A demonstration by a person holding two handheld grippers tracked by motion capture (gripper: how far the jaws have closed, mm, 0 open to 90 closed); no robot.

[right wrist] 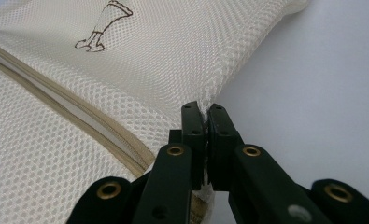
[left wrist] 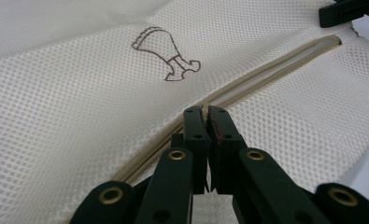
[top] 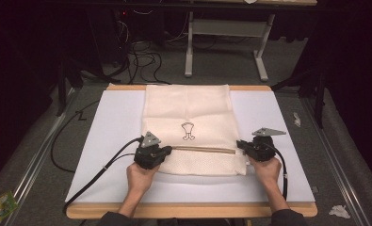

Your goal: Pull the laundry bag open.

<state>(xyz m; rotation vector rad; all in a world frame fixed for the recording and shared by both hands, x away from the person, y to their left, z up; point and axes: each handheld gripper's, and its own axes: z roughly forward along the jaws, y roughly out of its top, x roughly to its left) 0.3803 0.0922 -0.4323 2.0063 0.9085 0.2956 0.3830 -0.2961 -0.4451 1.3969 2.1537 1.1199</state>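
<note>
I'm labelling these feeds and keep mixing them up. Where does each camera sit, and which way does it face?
High view: above the person's side, facing forward and down on the table; forearms, hands, left gripper and right gripper show.
Left gripper view: rides the left gripper, looking along its shut jaws over the mesh bag and the zipper.
Right gripper view: rides the right gripper, its jaws pinching the bag's edge.
Shared: all show the bag's printed figure.

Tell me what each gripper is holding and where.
Both pinch the mesh bag: left gripper at the zipper, right gripper on its side edge.
</note>
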